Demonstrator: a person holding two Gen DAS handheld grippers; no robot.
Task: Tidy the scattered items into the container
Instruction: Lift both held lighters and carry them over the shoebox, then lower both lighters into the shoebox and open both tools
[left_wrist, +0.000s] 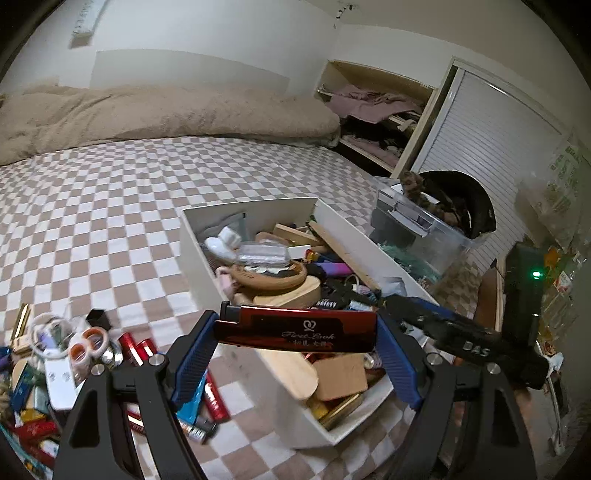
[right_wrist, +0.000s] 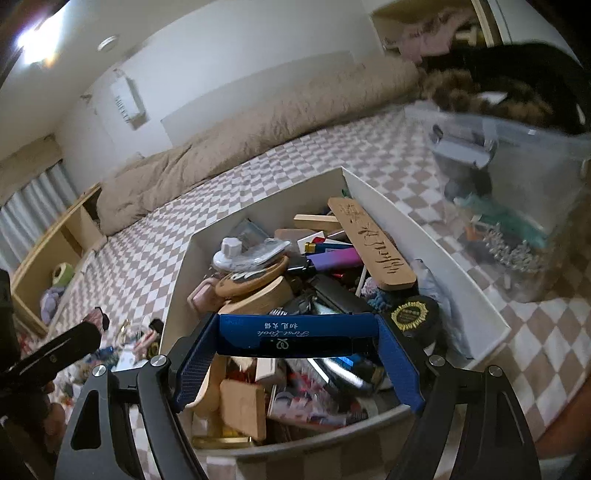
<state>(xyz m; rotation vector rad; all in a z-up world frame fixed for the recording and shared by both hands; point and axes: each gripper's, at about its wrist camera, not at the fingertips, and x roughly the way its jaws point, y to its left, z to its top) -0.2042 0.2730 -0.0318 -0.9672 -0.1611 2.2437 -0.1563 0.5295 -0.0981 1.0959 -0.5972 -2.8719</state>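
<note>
A white rectangular box (left_wrist: 192, 251) stands on the checkered bedspread, crammed with lighters, wooden pieces and small items. My left gripper (left_wrist: 295, 332) is shut on a red lighter (left_wrist: 295, 328) held crosswise between its blue pads, hanging over the box's near left edge. My right gripper (right_wrist: 297, 334) is shut on a blue lighter (right_wrist: 295, 332), also held crosswise, above the box (right_wrist: 424, 236) and its contents. A pile of scattered items (left_wrist: 55, 365) lies on the bed left of the box, with scissors, red lighters and packets. The other gripper's black arm (left_wrist: 461, 339) shows at right in the left wrist view.
A clear plastic bin (left_wrist: 424, 229) with a black helmet (left_wrist: 465, 199) sits on the bed right of the box. A beige duvet (left_wrist: 147, 114) lies along the far side. An open wardrobe (left_wrist: 376, 114) stands beyond. A low wooden shelf (right_wrist: 51, 258) runs along the left in the right wrist view.
</note>
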